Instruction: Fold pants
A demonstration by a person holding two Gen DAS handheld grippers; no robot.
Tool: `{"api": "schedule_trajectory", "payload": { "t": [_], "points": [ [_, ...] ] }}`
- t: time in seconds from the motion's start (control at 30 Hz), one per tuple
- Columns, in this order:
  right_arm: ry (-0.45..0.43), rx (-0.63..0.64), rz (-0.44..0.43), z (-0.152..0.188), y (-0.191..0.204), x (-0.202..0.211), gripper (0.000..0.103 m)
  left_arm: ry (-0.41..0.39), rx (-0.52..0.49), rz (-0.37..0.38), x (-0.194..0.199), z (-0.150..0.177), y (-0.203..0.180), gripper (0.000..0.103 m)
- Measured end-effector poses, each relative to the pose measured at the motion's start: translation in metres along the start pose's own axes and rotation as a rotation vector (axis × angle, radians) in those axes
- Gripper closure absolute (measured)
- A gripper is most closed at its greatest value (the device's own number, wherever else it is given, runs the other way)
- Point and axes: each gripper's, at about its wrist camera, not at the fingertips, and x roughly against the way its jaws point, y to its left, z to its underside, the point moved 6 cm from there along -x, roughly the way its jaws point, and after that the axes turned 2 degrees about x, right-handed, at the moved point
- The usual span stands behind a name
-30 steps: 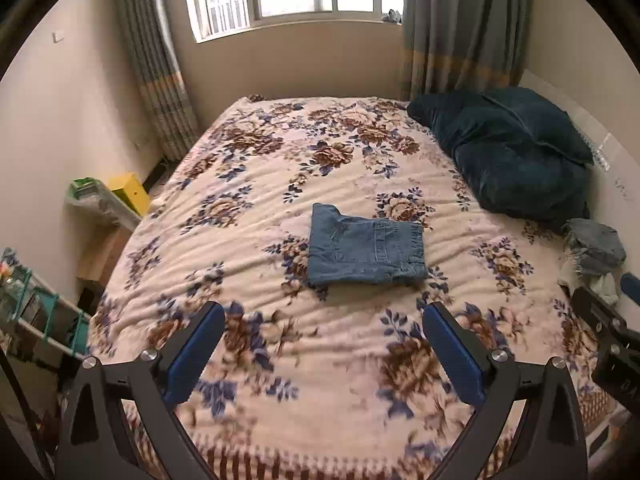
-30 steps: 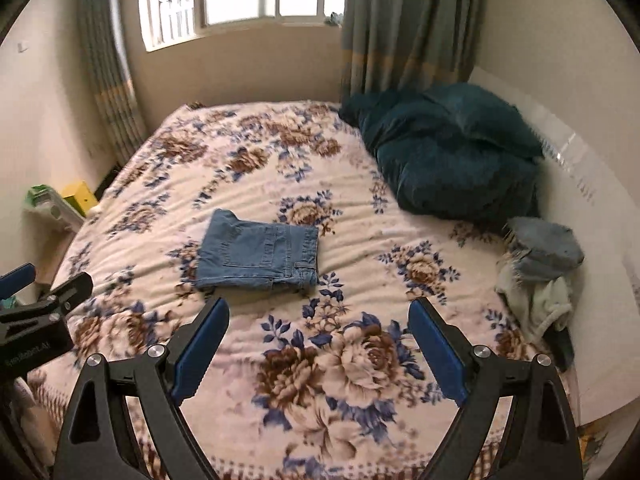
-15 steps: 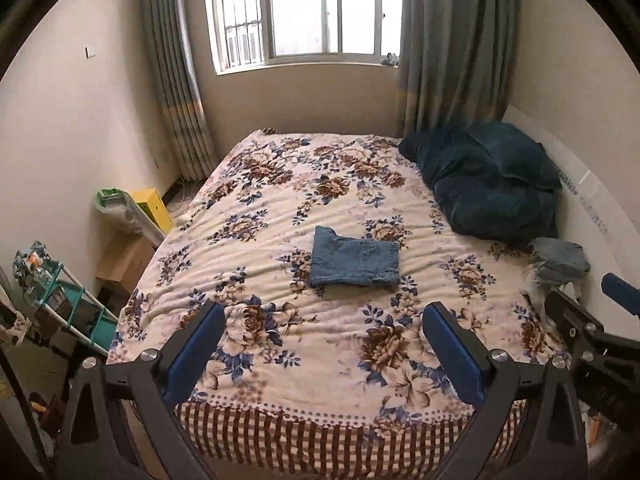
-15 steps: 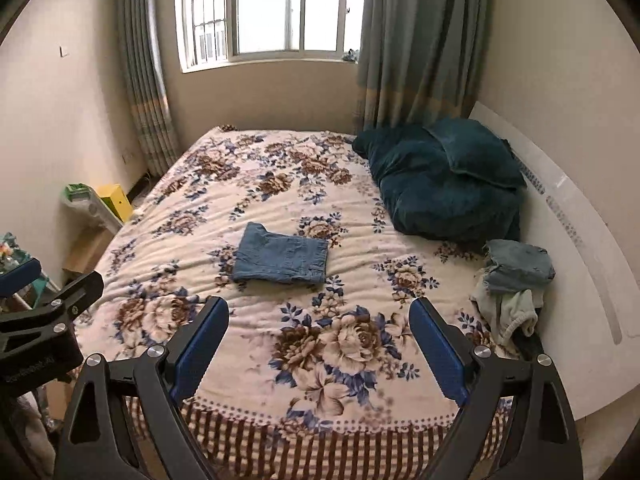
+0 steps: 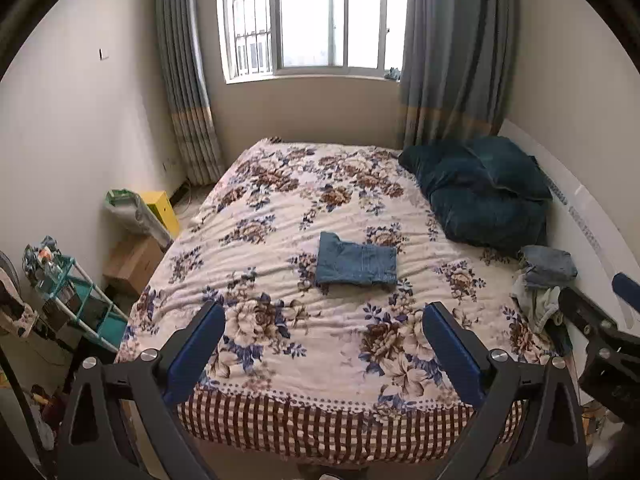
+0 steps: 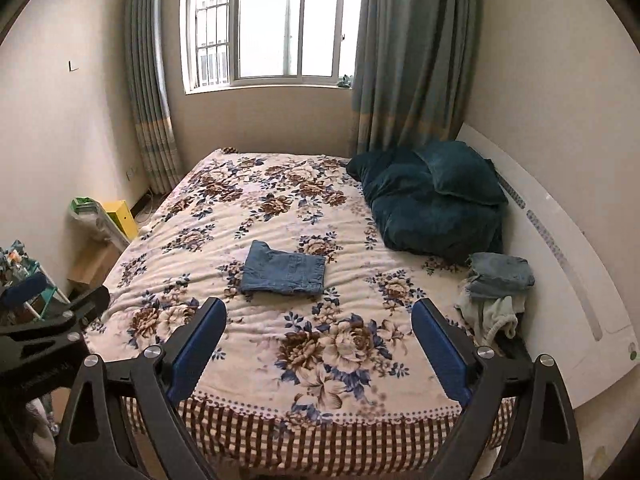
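Note:
The blue denim pants (image 5: 356,261) lie folded into a small flat rectangle near the middle of the floral bed (image 5: 280,208); they also show in the right wrist view (image 6: 283,269). My left gripper (image 5: 325,314) is open and empty, held back beyond the foot of the bed, well apart from the pants. My right gripper (image 6: 319,310) is open and empty too, at the same distance. Each gripper shows at the edge of the other's view, the right one (image 5: 600,332) and the left one (image 6: 48,320).
A dark teal quilt and pillow (image 5: 484,196) lie at the bed's far right. A small pile of clothes (image 5: 544,276) sits at the right edge by the white headboard (image 6: 560,264). A teal rack (image 5: 76,304), cardboard box (image 5: 132,260) and yellow box (image 5: 162,210) stand on the left.
Both grippers have pulled back and up from over the bed to beyond its foot; the folded pants look smaller and have stayed in place. Both stay open.

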Motion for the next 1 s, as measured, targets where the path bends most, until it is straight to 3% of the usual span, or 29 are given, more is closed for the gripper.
{"api": "schedule_trajectory", "payload": {
  "t": [0.2,0.43,0.63,1.0],
  "points": [
    [0.015,-0.023,0.002,0.003,-0.004,-0.002,0.007,-0.024,-0.017,-0.009,0.002,-0.002,0.001,0.001],
    [-0.020,-0.019,0.028,-0.011,-0.002,-0.030,0.006,-0.023,-0.024,0.011,-0.029,-0.008,-0.007,0.000],
    [-0.020,-0.017,0.066,-0.024,-0.006,-0.087,0.005,-0.008,-0.028,-0.035,-0.077,-0.019,-0.011,0.000],
    [0.061,-0.053,0.090,-0.030,-0.020,-0.198,0.005,0.048,-0.046,-0.080,-0.156,-0.034,-0.019,0.000]
  ]
}}
